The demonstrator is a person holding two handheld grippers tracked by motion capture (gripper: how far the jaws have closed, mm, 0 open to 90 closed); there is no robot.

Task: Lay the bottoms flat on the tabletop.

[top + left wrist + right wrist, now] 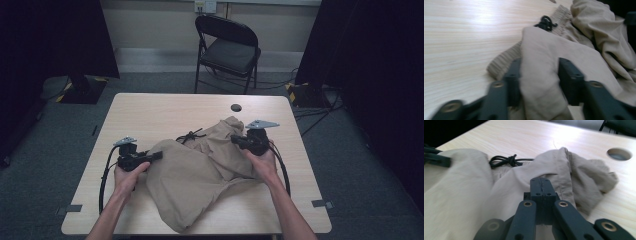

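A crumpled beige garment [195, 175] with a ribbed waistband and a knotted black drawstring [189, 136] lies across the middle of the wooden table [165, 110]. At the garment's left edge, my left gripper [157, 156] has its jaws closed on a thick fold. In the left gripper view that fold of the garment [586, 57] fills the gap of the left gripper [540, 66], with the drawstring [546, 23] beyond it. My right gripper [236, 139] is at the garment's raised right side. In the right gripper view the right gripper [541, 181] has its jaws together, and the garment's [461, 195] folds run up to the tip.
A round cable hole [236, 107] is in the table behind the garment, also visible as the hole [619, 154] to the right of the cloth. A black folding chair [227, 47] stands beyond the far edge. Cables trail from both grippers toward the person.
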